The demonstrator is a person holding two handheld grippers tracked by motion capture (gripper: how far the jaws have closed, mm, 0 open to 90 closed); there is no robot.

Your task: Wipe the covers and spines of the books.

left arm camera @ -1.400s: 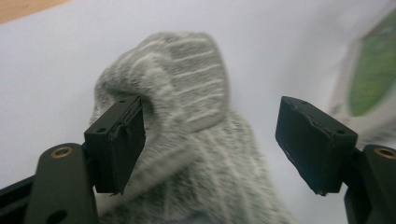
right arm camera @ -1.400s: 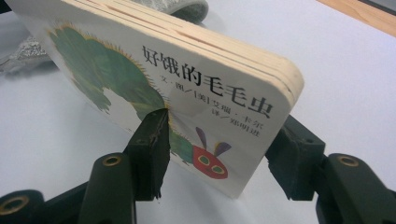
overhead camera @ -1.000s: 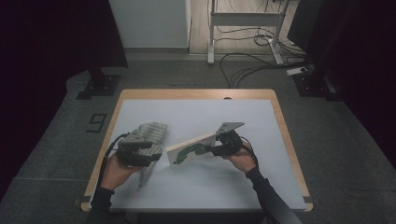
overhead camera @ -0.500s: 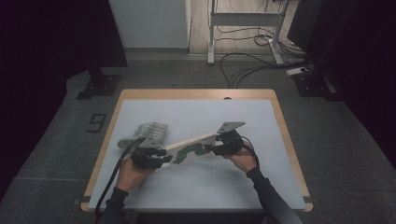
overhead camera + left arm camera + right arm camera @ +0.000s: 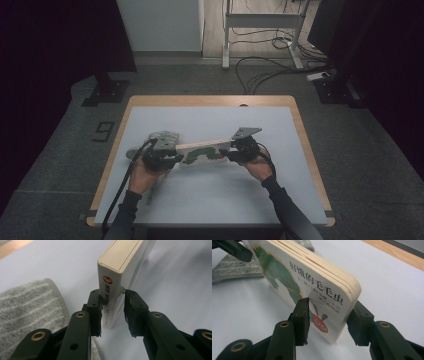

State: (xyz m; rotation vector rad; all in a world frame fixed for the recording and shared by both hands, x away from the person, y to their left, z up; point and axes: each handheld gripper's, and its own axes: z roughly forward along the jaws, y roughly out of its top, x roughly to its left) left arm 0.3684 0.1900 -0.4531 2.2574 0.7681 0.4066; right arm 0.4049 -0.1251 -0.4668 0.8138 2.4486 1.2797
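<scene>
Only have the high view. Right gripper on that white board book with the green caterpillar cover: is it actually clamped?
Observer: Yes. The right gripper is shut on the white board book, one pad on the front cover, the other behind the back.
Operator: Left gripper?
Observer: The left gripper straddles the spine end. Its jaws have just been closing, then eased open a little; one pad touches, the other shows a thin gap.
Operator: Grey thing next to it?
Observer: A grey knitted cloth with pale stripes, lying flat on the white table beside the book.
</scene>
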